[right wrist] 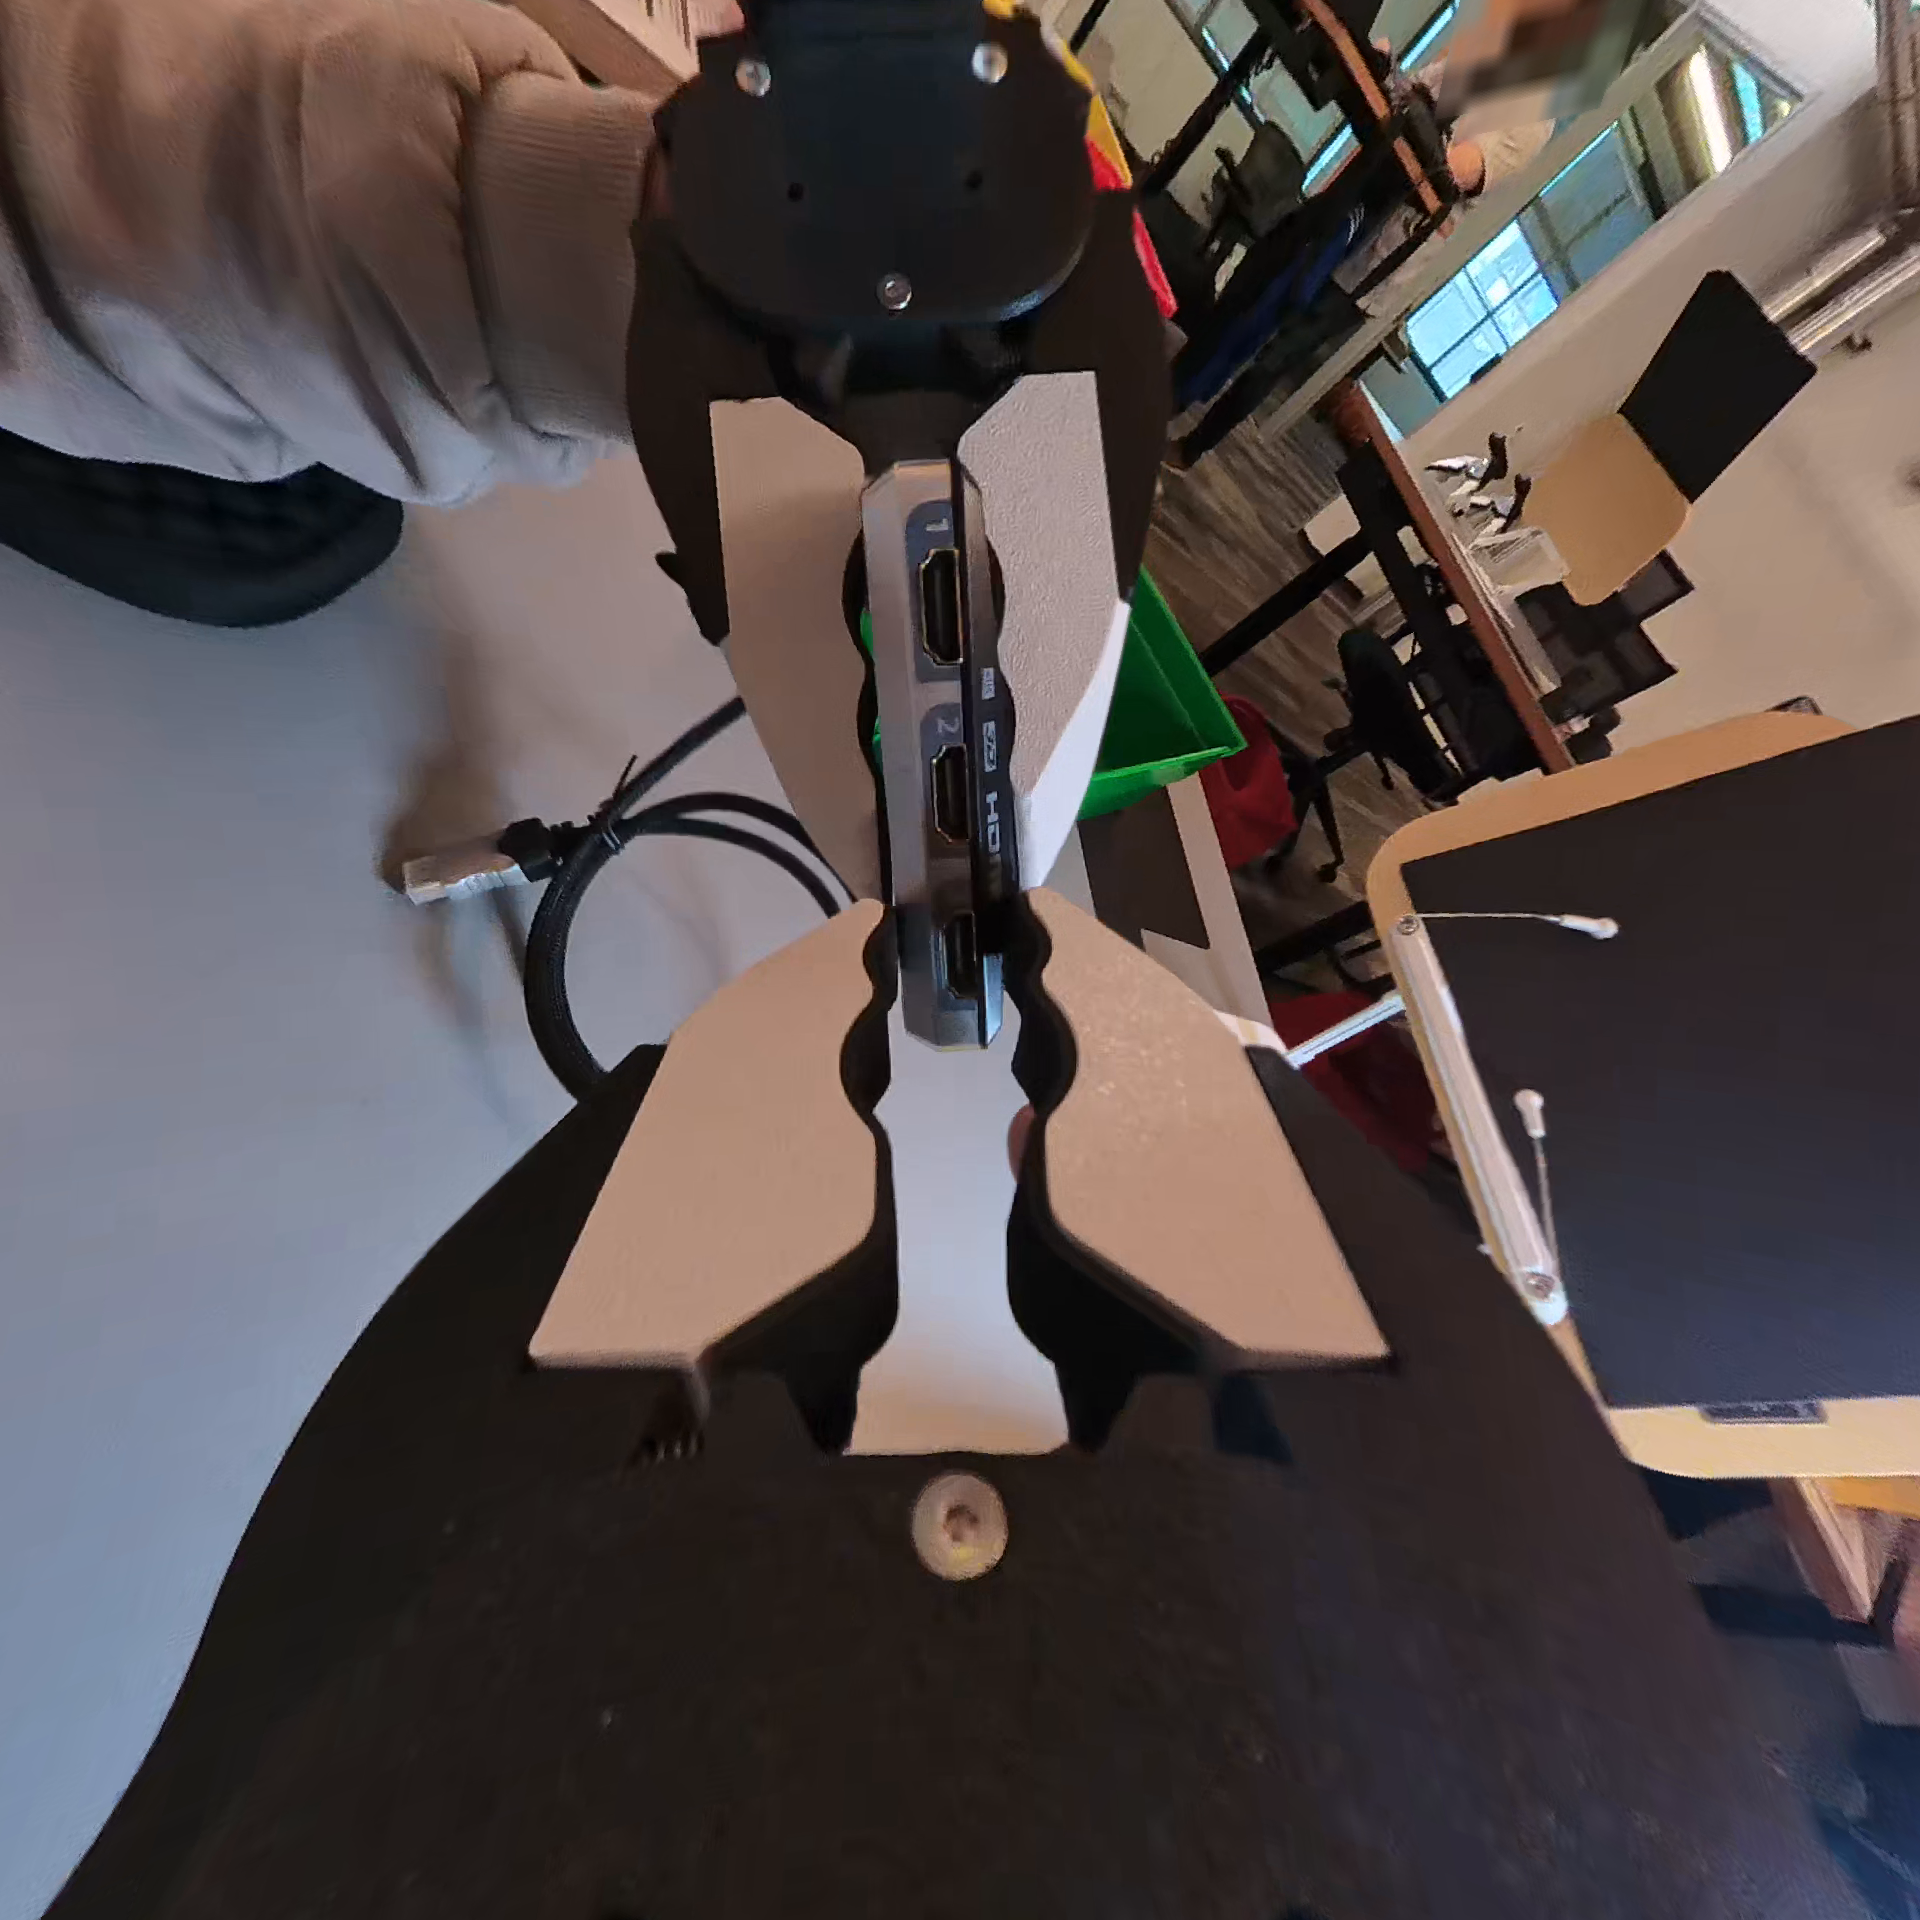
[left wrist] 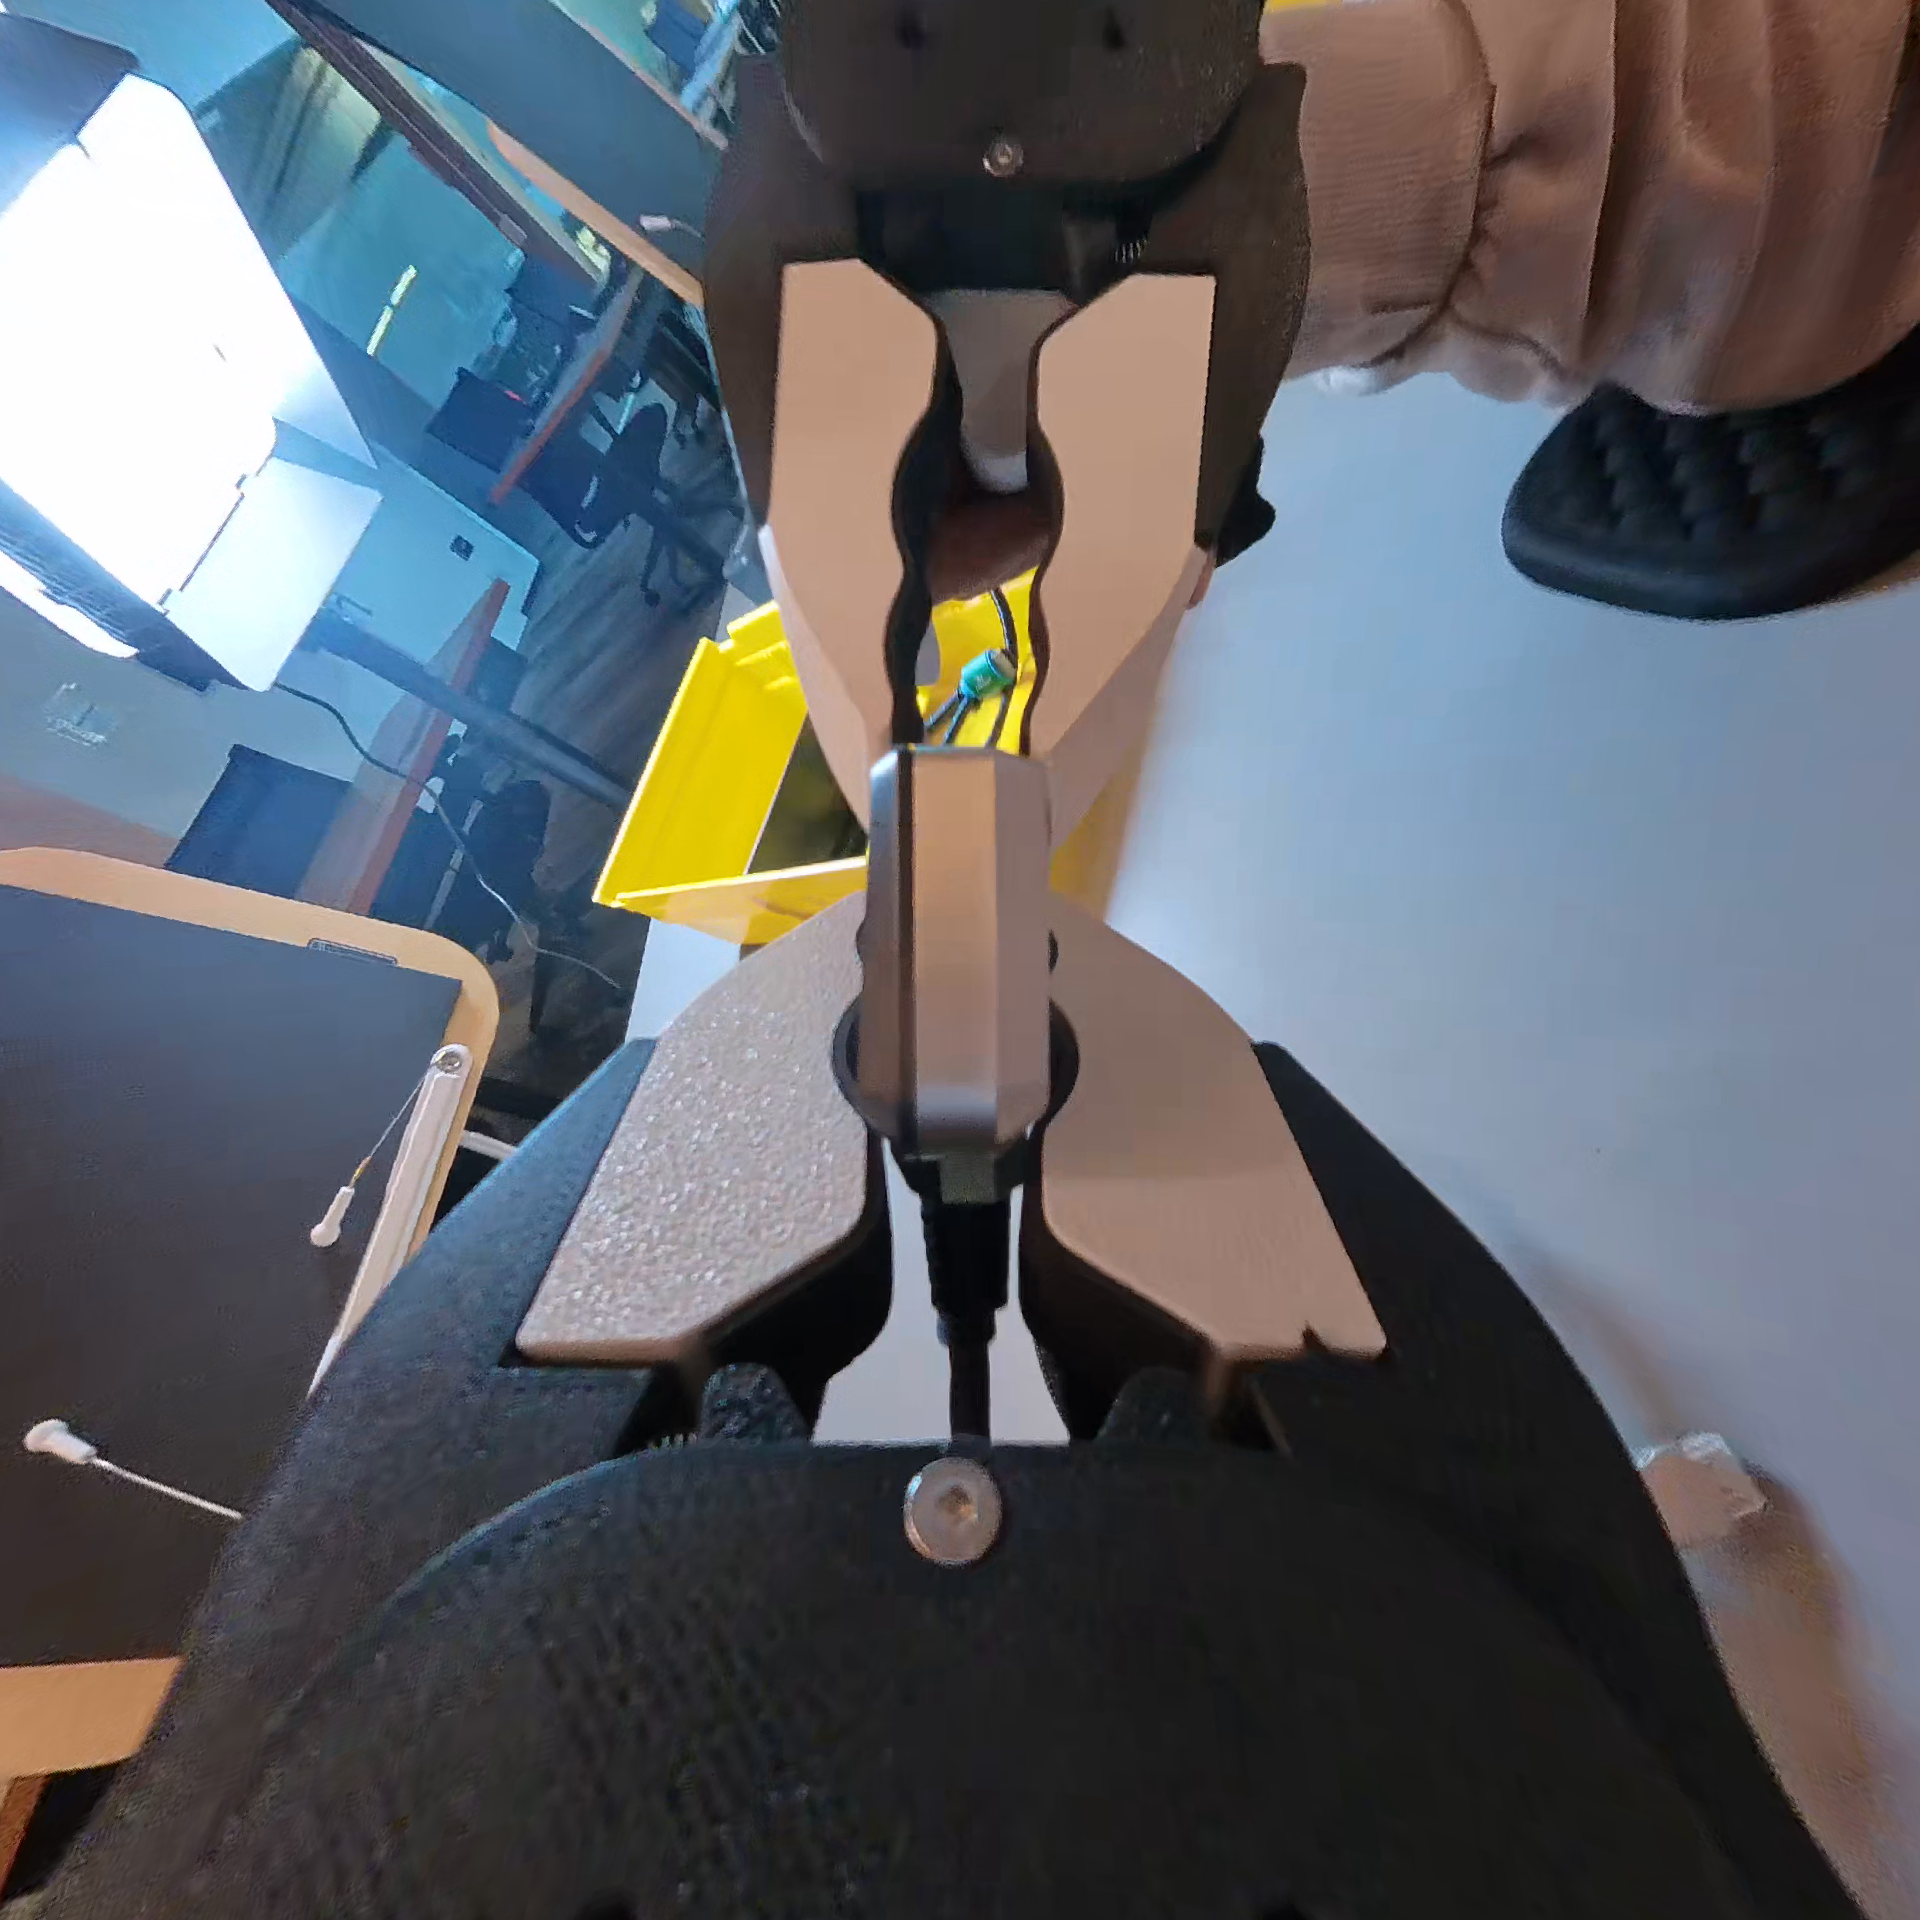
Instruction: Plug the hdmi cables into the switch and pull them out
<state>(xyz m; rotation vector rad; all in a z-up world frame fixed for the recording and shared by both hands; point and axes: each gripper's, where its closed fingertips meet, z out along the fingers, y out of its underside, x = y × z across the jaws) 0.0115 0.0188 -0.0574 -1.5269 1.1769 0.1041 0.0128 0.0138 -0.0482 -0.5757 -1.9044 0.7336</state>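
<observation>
Over on the left, the left tongs (left wrist: 956, 914) are clamped tight on a slim silver-grey metal HDMI switch box (left wrist: 966, 1039), held up above the pale grey table (left wrist: 1455, 935). A black HDMI cable plug (left wrist: 966, 1236) sits in the end of the switch box that faces back into those tongs, with its cord running down between the fingers. A yellow plastic bin (left wrist: 717, 790) stands behind on the table.

The opposite end of the switch box shows 3 open ports in a row. The right tongs (right wrist: 956, 920) are narrowed around that end at the third port, tips just beside its sides; I cannot tell whether they actually pinch it. A second black braided HDMI cable (right wrist: 561, 935) lies coiled on the table, its silver plug (right wrist: 457, 868) free. A green plastic bin (right wrist: 1153, 707) is at the table's edge.
</observation>
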